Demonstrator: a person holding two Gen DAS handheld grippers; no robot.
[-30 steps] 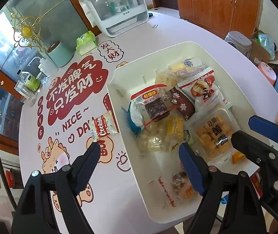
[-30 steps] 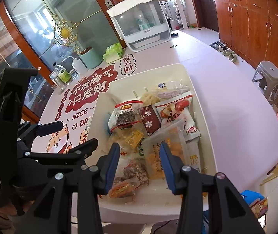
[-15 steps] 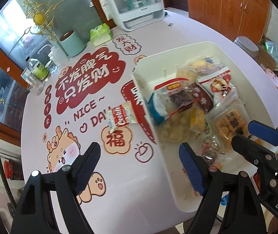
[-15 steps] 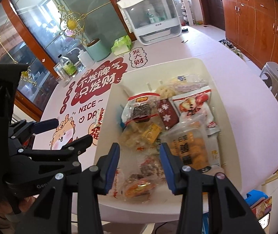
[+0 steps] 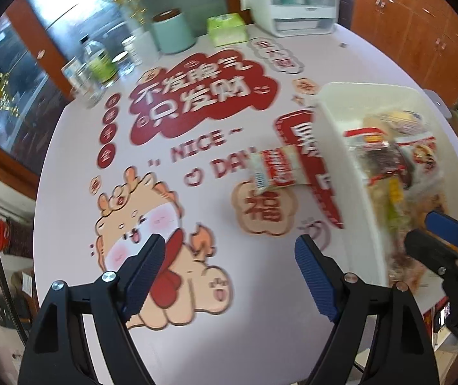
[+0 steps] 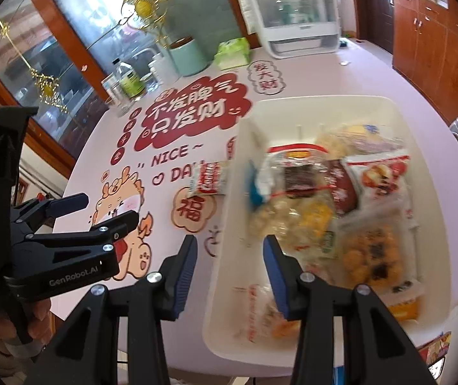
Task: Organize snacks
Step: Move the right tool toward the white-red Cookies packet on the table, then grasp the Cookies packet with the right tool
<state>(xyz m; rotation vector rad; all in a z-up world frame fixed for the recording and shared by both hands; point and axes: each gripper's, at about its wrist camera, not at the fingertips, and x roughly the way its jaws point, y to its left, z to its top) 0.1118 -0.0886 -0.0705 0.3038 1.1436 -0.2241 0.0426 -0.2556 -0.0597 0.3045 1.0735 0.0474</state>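
A red-and-white cookie packet [image 5: 275,171] [image 6: 209,178] lies on the printed table mat, just outside the left wall of the white bin [image 5: 335,147] [image 6: 325,101]. Several snack bags [image 6: 325,199] fill the bin. My left gripper [image 5: 230,276] [image 6: 107,208] is open with nothing between its fingers. It hovers over the cartoon dragon print, short of the packet and to its left. My right gripper [image 6: 230,272] [image 5: 428,231] is also open and holds nothing. It stands over the bin's near left wall, blurred snacks just beyond it.
At the table's far edge stand a white lidded appliance [image 6: 293,19], a teal canister [image 6: 187,57], a green tissue pack [image 6: 232,53] and bottles with a glass [image 6: 123,86]. Wooden cabinets [image 6: 437,48] line the right. A hand [image 6: 36,317] holds the left gripper.
Both grippers have swept left. The left one went from over the bin to over the mat's dragon print. The right one shifted from the bin's middle to its left wall. Neither opening changed.
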